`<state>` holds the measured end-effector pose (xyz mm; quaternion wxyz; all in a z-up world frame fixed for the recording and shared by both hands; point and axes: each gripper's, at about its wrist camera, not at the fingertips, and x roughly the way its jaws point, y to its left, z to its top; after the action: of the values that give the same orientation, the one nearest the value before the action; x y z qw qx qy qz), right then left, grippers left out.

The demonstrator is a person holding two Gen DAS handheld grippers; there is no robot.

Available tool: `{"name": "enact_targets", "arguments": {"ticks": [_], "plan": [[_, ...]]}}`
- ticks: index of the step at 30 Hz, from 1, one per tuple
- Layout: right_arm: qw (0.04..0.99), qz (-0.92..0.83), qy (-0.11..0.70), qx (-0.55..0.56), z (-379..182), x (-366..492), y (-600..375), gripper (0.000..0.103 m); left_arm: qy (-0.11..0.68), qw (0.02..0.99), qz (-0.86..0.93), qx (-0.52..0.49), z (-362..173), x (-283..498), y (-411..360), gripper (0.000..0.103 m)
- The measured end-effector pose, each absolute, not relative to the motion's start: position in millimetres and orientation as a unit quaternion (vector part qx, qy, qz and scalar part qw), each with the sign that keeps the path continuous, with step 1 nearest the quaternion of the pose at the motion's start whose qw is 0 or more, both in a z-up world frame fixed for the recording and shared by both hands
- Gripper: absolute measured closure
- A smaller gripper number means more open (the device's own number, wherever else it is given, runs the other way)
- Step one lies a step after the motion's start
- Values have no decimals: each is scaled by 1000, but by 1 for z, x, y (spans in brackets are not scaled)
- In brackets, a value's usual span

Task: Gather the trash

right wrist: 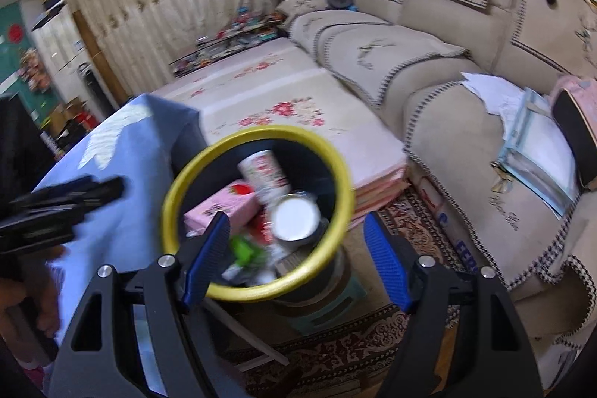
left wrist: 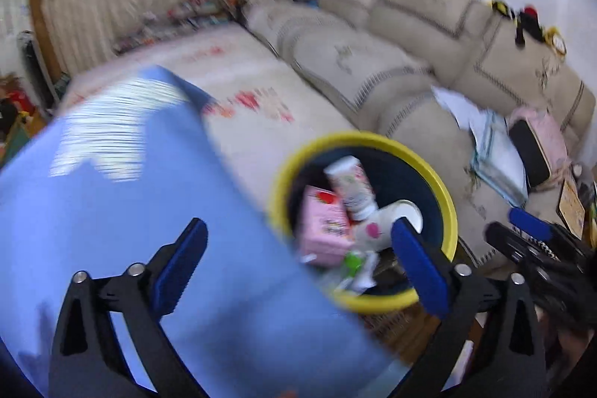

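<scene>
Cluttered living room, beige sofa behind | yellow-rimmed bin beside blue-clothed table holds pink carton, cup, wrappers | left gripper, right gripper — jaws spread, empty | step: between drops — next needs another scrap located

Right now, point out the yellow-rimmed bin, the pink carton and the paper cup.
Yellow-rimmed bin [right wrist: 337, 170]: right wrist view, on its far right rim.
Pink carton [left wrist: 322, 217]: left wrist view, on its top face.
Paper cup [right wrist: 294, 217]: right wrist view, on its white inside.
</scene>
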<state>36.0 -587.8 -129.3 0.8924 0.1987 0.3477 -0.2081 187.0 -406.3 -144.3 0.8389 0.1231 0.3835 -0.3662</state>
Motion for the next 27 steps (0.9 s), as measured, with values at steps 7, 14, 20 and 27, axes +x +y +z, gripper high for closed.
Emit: {"name": "enact_targets", "arguments": {"ticks": [7, 14, 20, 27], "plan": [[914, -133, 350, 158, -114, 61, -519, 25, 302, 915, -256, 73, -99, 141, -236, 5], [938, -86, 324, 92, -71, 53, -446, 12, 292, 945, -145, 34, -80, 93, -106, 5], [950, -87, 295, 60, -45, 22, -414, 9, 269, 955, -123, -1, -57, 51, -53, 5], [960, -92, 261, 49, -31, -3, -401, 9, 247, 963, -111, 2, -45, 9, -40, 5]]}}
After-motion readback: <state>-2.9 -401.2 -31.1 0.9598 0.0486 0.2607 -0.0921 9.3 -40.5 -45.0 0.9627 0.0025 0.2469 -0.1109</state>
